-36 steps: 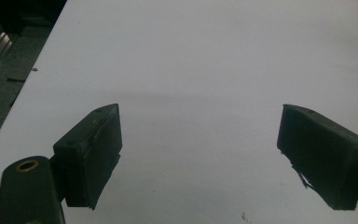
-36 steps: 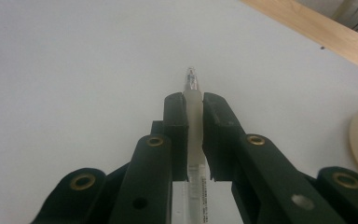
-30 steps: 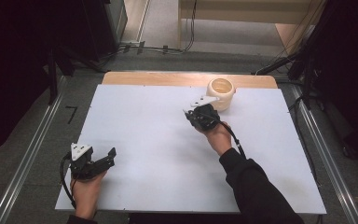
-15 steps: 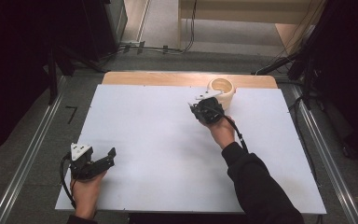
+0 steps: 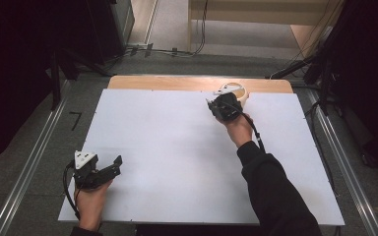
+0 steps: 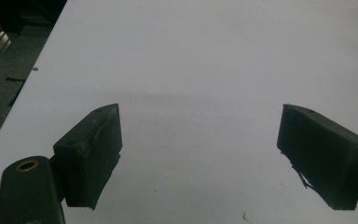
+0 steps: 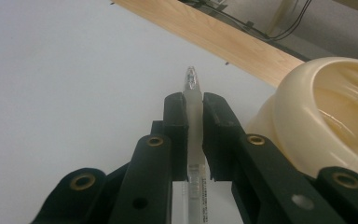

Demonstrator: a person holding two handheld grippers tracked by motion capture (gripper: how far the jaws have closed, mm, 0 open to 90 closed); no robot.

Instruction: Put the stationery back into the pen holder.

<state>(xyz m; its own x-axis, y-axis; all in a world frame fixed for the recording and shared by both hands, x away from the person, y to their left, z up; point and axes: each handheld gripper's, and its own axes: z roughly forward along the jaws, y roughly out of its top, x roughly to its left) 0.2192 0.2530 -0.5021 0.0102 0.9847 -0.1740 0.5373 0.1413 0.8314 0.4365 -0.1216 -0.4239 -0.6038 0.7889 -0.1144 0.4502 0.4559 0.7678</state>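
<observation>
Surface (image 5: pixel 177 162): white sheet, bare across its middle, with a strip of wood (image 5: pixel 177 82) showing along the far edge

Cream bowl (image 7: pixel 326 116) sits at the far right of the surface, close to the wooden strip. In the right gripper view its rim is just beside the right tongs, on their right; whether they touch cannot be told

Left tongs (image 6: pixel 200 154) at the near left corner, held low over the white sheet, jaws spread wide, nothing between them

Right tongs (image 7: pixel 194 105) at the far side next to the bowl, jaws pressed onto a pen (image 7: pixel 192 93). Its translucent barrel runs lengthwise between the pads, clear tip poking out past them, off the sheet
</observation>
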